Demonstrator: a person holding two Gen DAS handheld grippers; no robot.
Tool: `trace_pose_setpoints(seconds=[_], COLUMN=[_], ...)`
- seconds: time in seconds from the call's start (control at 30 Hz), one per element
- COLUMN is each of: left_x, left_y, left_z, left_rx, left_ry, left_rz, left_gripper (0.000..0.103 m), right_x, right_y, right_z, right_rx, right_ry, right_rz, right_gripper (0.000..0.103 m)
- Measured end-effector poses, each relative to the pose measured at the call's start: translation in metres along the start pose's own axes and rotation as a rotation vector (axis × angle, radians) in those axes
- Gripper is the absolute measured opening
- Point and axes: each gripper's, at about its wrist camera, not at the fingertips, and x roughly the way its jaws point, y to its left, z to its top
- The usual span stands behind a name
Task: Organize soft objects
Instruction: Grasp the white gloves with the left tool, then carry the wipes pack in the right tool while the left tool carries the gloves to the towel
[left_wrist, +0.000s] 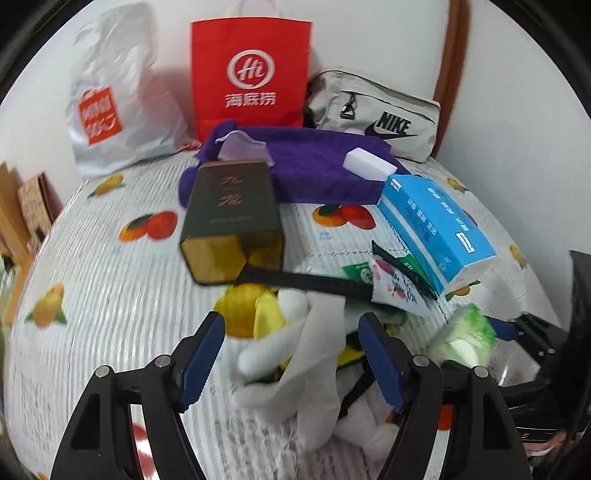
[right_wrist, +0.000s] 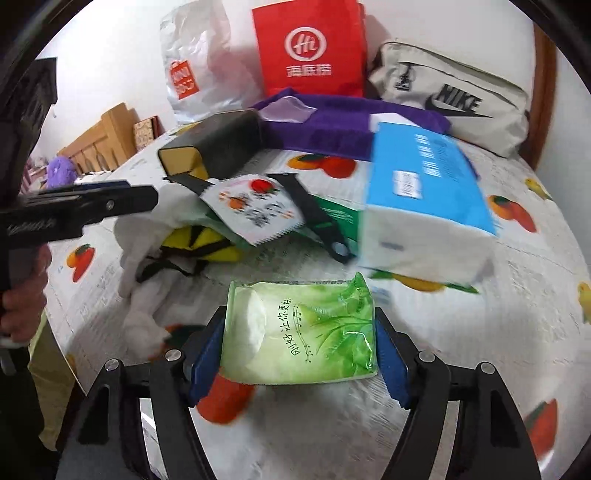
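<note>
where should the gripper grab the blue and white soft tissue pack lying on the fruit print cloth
Grip the blue and white tissue pack across its narrow width at the white near end, coming from the front. It lies flat and long, its broad blue top too wide for the jaws. The right gripper already brackets a green tissue packet, so that must go first.

The green pack is glossy plastic film; the towel is matt purple cloth; the red bag is smooth paper.
</note>
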Motion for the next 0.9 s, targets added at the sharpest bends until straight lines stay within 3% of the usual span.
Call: trace_pose_setpoints(seconds=[0.23,0.53,0.67,0.9], left_x=[0.028,0.033,0.028,0.014], left_y=[-0.01,-0.002,-0.003,0.0], left_z=[0.003,-0.002,-0.002,0.003], left_rx=[0.041,0.03,0.025,0.002], left_ry=[0.048,0.043,0.034,0.014], left_rz=[0.01,0.012,0.001,-0.041], left_gripper=[0.071,0.032,0.023,0.018], right_x=[-0.008,0.0,0.0,-0.001], right_y=[-0.037,-0.041,-0.041,-0.041], right_z=[-0.011,-0.01,-0.009,-0.01], right_rx=[0.102,0.131,0.148,0.149], right_ry=[0.0,-0.006,-0.006,-0.008], right_rz=[-0.051,-0.099,-0.11,-0.107], right_gripper=[0.073,0.073,0.073,0.073])
